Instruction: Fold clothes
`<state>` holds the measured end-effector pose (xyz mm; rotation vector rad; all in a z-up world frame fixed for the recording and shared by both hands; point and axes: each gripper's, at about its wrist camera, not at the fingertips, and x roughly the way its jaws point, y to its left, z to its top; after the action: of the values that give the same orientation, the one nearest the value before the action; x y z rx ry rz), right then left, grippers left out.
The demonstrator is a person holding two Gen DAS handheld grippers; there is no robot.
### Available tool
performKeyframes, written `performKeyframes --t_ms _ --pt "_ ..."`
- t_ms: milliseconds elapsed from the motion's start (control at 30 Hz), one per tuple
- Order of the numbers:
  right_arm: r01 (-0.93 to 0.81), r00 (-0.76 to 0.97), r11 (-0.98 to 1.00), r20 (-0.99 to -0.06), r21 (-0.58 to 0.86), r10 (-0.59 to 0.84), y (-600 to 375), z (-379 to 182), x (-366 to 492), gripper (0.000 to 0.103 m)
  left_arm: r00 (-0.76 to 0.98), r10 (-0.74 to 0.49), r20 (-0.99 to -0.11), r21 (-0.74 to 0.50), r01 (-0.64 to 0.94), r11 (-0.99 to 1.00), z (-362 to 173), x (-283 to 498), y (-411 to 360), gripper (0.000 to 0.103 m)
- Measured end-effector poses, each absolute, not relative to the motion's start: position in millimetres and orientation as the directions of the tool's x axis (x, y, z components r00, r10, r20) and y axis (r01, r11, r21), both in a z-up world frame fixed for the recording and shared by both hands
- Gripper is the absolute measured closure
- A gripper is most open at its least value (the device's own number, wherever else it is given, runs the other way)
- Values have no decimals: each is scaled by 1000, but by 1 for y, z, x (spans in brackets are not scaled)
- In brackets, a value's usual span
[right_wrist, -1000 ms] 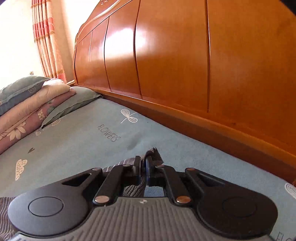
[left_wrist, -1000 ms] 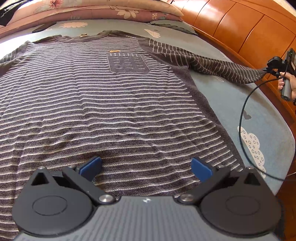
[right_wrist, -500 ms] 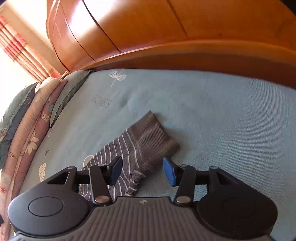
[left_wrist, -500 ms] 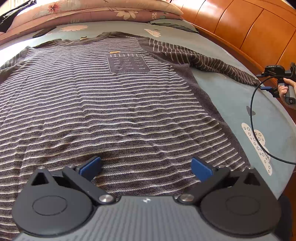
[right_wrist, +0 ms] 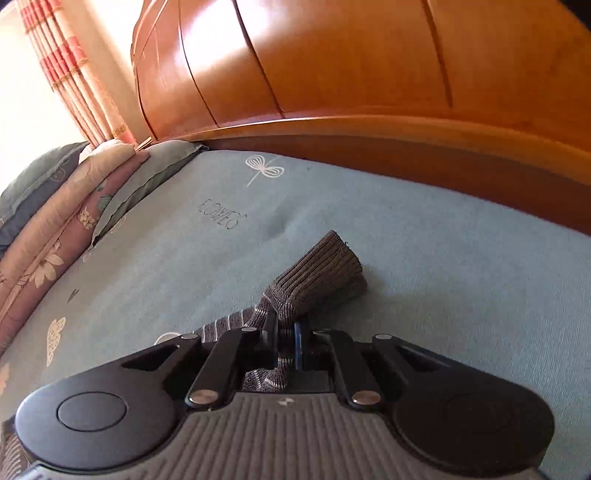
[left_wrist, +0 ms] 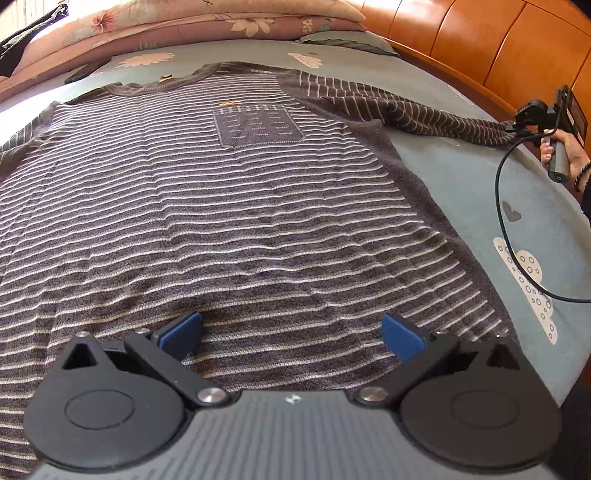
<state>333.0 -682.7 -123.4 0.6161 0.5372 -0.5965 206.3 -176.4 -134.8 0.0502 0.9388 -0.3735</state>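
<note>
A grey sweater with white stripes [left_wrist: 229, 206] lies flat, front up, on the blue bedsheet [left_wrist: 480, 192]. My left gripper [left_wrist: 291, 330] hovers open over the hem, its blue pads spread wide with only fabric below. The sweater's right sleeve [left_wrist: 424, 114] stretches out toward the headboard side. My right gripper [right_wrist: 286, 332] is shut on that sleeve just behind its ribbed cuff [right_wrist: 317, 273]. In the left wrist view the right gripper [left_wrist: 517, 123] shows at the sleeve's end, held by a hand [left_wrist: 569, 155].
A wooden headboard [right_wrist: 369, 74] runs along the bed's far side. Folded floral quilts and pillows [left_wrist: 184, 22] are stacked at the bed's end. A dark phone-like object [left_wrist: 86, 72] lies near the collar. A black cable [left_wrist: 506, 206] trails from the right gripper. The bed edge drops off at right.
My right gripper, open over the cuff half a second ago, has closed on the sleeve. The left gripper has stayed open over the hem.
</note>
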Motion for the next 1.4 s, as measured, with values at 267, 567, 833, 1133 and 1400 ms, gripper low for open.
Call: performKeyframes --t_ms 267,567,833,1133,1400 --pt "622 707 754 -564 211 -426 -689 -88 374 94 534 -255 -807 -92 312 945 -135 214 -181 1" --pt "690 599 685 -716 235 -358 -705 -138 362 90 542 -249 -802 -72 327 942 -136 214 -181 1" --pt "569 736 648 -666 507 -126 -670 -110 328 61 570 -222 -791 -38 317 948 -139 213 -185 1" --pt "369 730 571 -609 734 311 -545 -127 347 53 563 -276 -779 -106 315 943 -137 212 -173 1" --pt "416 760 581 -618 700 200 -499 -146 359 43 568 -311 -762 -139 326 935 -139 210 -167 1"
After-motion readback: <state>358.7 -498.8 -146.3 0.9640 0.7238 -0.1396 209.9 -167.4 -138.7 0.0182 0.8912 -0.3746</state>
